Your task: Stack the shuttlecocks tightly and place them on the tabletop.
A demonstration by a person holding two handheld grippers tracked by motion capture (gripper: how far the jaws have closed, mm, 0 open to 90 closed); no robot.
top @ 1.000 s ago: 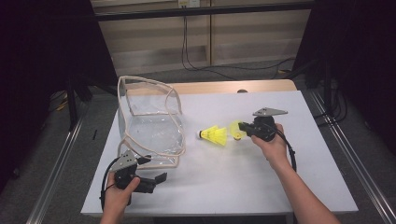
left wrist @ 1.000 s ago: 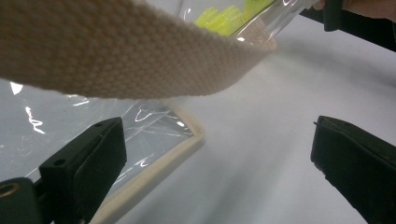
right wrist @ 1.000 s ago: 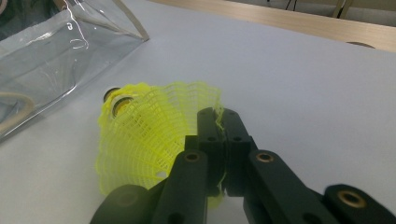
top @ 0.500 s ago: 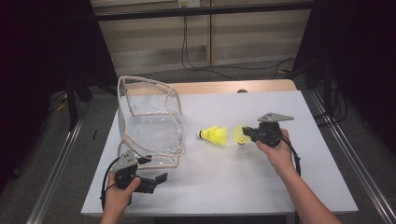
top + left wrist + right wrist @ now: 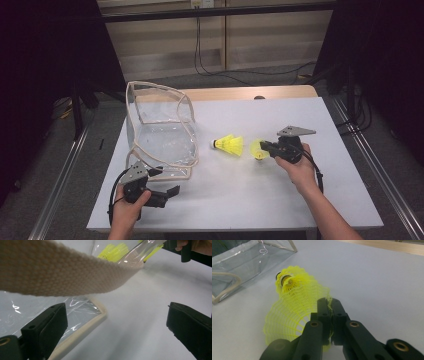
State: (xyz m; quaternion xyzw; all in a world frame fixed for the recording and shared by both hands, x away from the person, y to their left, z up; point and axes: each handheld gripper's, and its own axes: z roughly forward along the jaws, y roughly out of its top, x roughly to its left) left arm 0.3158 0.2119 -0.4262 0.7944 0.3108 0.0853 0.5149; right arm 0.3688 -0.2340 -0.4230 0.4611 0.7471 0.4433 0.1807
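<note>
The right claw (image 5: 264, 148) reaches level toward the left, clamped on a yellow shuttlecock's (image 5: 287, 317) skirt rim. The left claw (image 5: 167, 192) rests apart on the counter (image 5: 260, 200) beside the clear bag (image 5: 160, 135).

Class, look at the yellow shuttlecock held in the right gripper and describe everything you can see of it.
The held shuttlecock has a bright yellow mesh skirt that looks like plastic. The right gripper is shut on the skirt's rim, the fingers pinching a thin edge. It points toward a second shuttlecock lying on the white table.
</note>
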